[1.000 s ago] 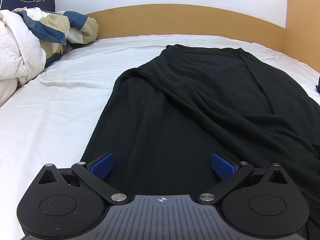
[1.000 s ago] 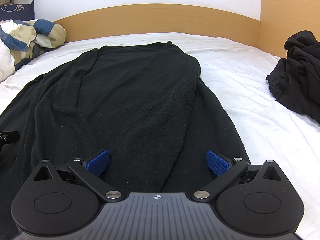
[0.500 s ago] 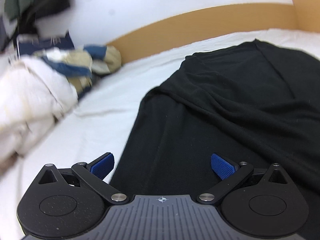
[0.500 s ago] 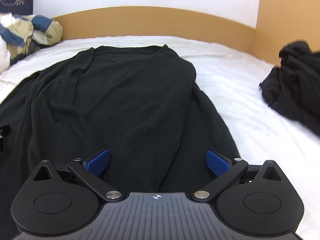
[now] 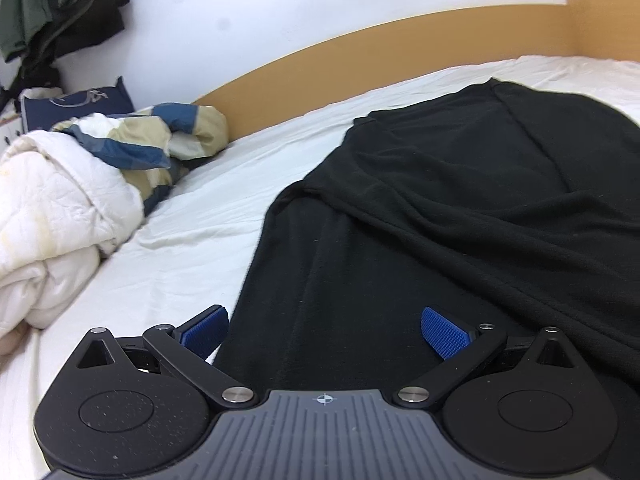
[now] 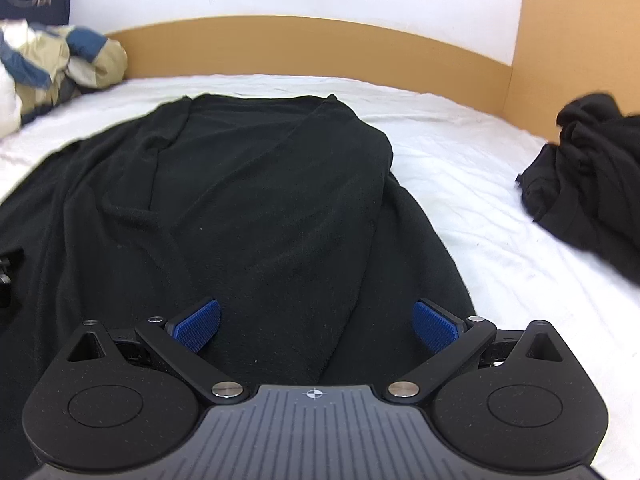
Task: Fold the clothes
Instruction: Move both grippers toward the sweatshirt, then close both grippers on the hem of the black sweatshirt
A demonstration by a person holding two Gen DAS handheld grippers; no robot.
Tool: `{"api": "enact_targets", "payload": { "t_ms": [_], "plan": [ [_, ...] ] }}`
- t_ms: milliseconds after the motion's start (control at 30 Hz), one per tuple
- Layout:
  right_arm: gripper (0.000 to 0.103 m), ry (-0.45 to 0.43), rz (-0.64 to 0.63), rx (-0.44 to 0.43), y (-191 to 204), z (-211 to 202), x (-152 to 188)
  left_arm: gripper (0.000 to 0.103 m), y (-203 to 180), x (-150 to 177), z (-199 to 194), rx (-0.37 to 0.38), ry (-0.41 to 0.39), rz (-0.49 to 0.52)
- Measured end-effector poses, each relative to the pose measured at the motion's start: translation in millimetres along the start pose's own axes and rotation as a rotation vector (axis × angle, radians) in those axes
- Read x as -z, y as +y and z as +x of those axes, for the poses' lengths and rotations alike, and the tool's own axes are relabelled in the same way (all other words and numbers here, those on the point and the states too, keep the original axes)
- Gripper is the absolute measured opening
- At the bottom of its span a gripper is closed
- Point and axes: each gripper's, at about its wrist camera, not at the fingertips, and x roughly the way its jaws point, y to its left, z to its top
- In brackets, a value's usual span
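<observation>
Two grippers, left gripper point(image 5: 324, 330) and right gripper point(image 6: 318, 326), gape over one black garment point(image 6: 248, 208), perhaps a fleece.

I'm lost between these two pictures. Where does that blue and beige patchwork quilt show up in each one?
Left wrist view: the patchwork quilt sits left of centre, on the white duvet, against the headboard.
Right wrist view: the same quilt is in the upper left corner, partly cut off by the edge.
Shared landmark: the wooden headboard curves behind the spread black garment in both.
</observation>
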Motion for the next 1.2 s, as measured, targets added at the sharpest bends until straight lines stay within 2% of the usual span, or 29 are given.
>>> {"api": "enact_targets", "payload": {
  "t_ms": [67, 167, 267, 333, 367, 400, 533, 667, 700, 733, 933, 1000, 1133, 1200],
  "plan": [
    [0.103, -0.015, 0.051, -0.084, -13, -10, 2, 0.102, 14, 2, -9, 0.092, 0.013, -0.035],
    [0.103, -0.020, 0.064, -0.169, -29, -35, 3, 0.102, 48, 5, -30, 0.254, 0.044, -0.140],
    [0.101, -0.008, 0.042, -0.200, -47, -61, 7, 0.102, 84, 13, -54, 0.316, 0.055, -0.180],
    [0.094, 0.033, 0.078, -0.229, -68, -74, 10, 0.102, 105, 23, -65, 0.370, 0.063, -0.163],
    [0.087, 0.051, 0.100, -0.244, -78, -80, 12, 0.102, 116, 29, -67, 0.389, 0.077, -0.160],
    [0.081, 0.066, 0.131, -0.261, -89, -85, 16, 0.102, 126, 35, -69, 0.401, 0.090, -0.164],
    [0.076, 0.114, 0.229, -0.303, -121, -106, 29, 0.102, 160, 55, -72, 0.444, 0.149, -0.237],
    [0.061, 0.162, 0.263, -0.318, -129, -117, 37, 0.089, 172, 67, -70, 0.523, 0.202, -0.326],
    [0.058, 0.169, 0.265, -0.313, -129, -119, 38, 0.082, 172, 69, -71, 0.534, 0.210, -0.337],
    [0.057, 0.172, 0.264, -0.303, -129, -122, 39, 0.080, 170, 70, -73, 0.540, 0.212, -0.337],
    [0.057, 0.200, 0.293, -0.253, -140, -127, 45, 0.079, 169, 77, -72, 0.549, 0.221, -0.350],
    [0.053, 0.211, 0.350, -0.295, -149, -123, 51, 0.079, 170, 81, -65, 0.565, 0.221, -0.383],
    [0.053, 0.198, 0.391, -0.344, -154, -119, 55, 0.080, 164, 79, -61, 0.582, 0.212, -0.393],
    [0.044, 0.197, 0.393, -0.359, -153, -117, 53, 0.079, 160, 78, -61, 0.597, 0.208, -0.398]
  ]
}}
